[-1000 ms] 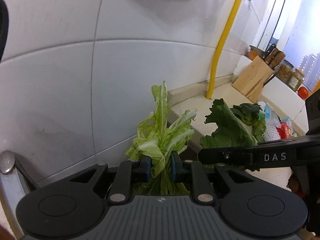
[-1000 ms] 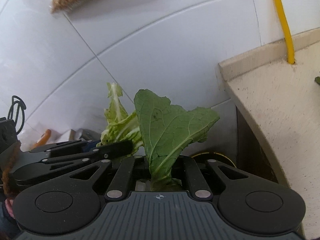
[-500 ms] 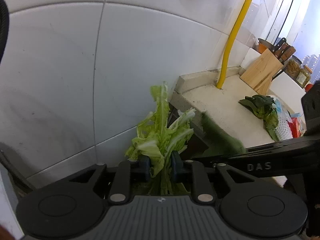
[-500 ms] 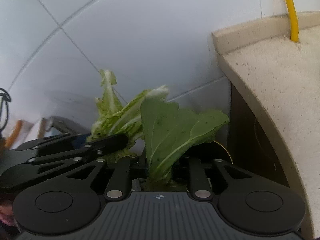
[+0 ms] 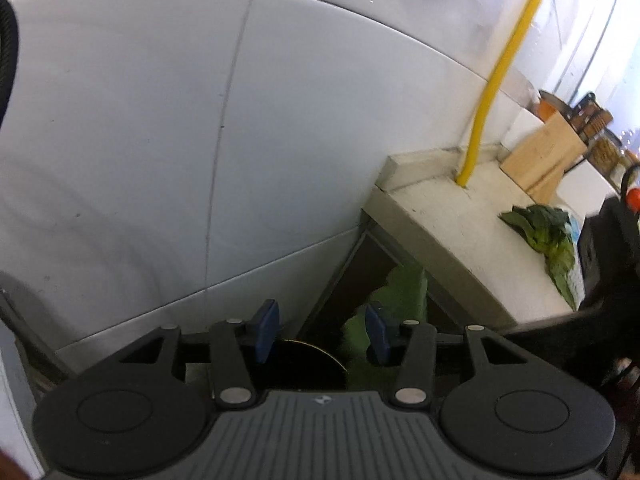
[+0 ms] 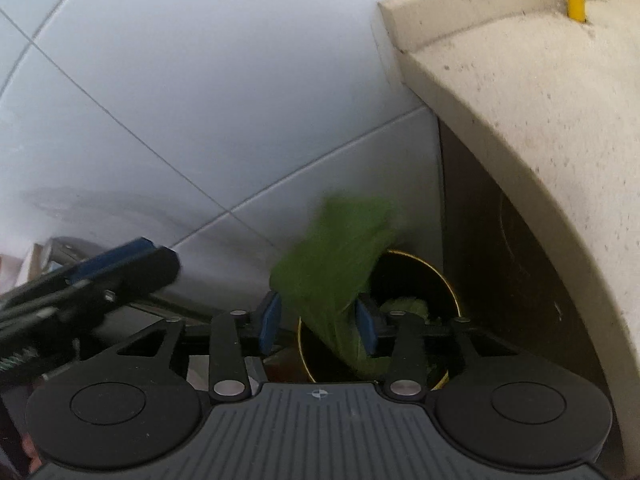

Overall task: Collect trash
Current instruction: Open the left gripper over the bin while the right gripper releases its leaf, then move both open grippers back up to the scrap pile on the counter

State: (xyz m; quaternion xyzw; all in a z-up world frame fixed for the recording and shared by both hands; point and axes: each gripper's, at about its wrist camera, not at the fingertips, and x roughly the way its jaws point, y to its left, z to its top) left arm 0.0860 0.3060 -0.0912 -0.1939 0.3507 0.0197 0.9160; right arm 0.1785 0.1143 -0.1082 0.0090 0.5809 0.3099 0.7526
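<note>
My left gripper is open and holds nothing, above a dark trash bin with a gold rim that stands on the floor by the tiled wall. My right gripper is open too. A blurred dark green leaf hangs loose between its spread fingers, over the bin's gold rim. The same leaf appears blurred in the left wrist view. Pale lettuce lies inside the bin. In the right wrist view the left gripper sits at the left.
A beige stone counter ends right beside the bin, and its edge overhangs it. On the counter lie more leafy greens. A yellow pipe and a wooden knife block stand at the back. White wall tiles fill the left.
Both grippers have opened and tipped down toward the bin. The pale lettuce left the left gripper and now lies in the bin. The dark leaf is slipping from the right gripper.
</note>
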